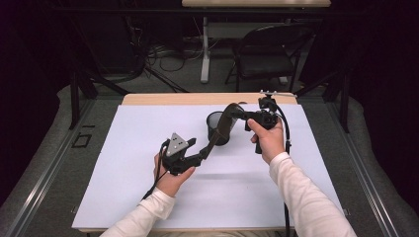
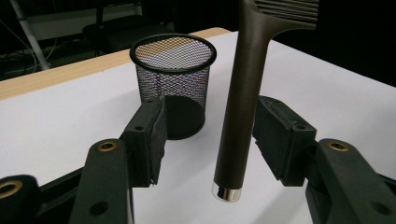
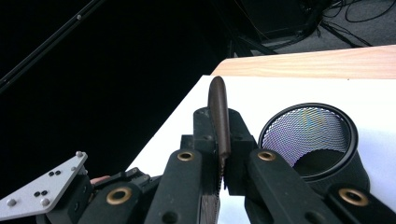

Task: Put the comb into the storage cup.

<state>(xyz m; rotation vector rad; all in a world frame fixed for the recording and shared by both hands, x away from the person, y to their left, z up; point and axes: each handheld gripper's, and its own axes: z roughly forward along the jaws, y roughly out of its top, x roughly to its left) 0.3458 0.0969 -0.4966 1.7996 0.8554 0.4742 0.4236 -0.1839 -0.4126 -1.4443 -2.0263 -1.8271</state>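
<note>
A dark brown comb (image 1: 226, 121) with a silver-capped handle (image 2: 238, 107) hangs in the air above the white mat. My right gripper (image 1: 243, 115) is shut on its toothed end (image 3: 217, 95), seen edge-on between the jaws. My left gripper (image 2: 212, 135) is open, with the handle standing between its jaws, close against the right pad (image 2: 273, 135) and apart from the left pad. In the high view the left gripper (image 1: 205, 148) reaches up from the lower left toward the handle's end.
A black mesh cup (image 1: 215, 126) stands upright on the white mat (image 1: 148, 197), just behind the comb; its open mouth (image 3: 306, 133) looks empty. A wooden table edge (image 1: 197, 98) runs along the back. A chair (image 1: 267, 54) stands beyond the table.
</note>
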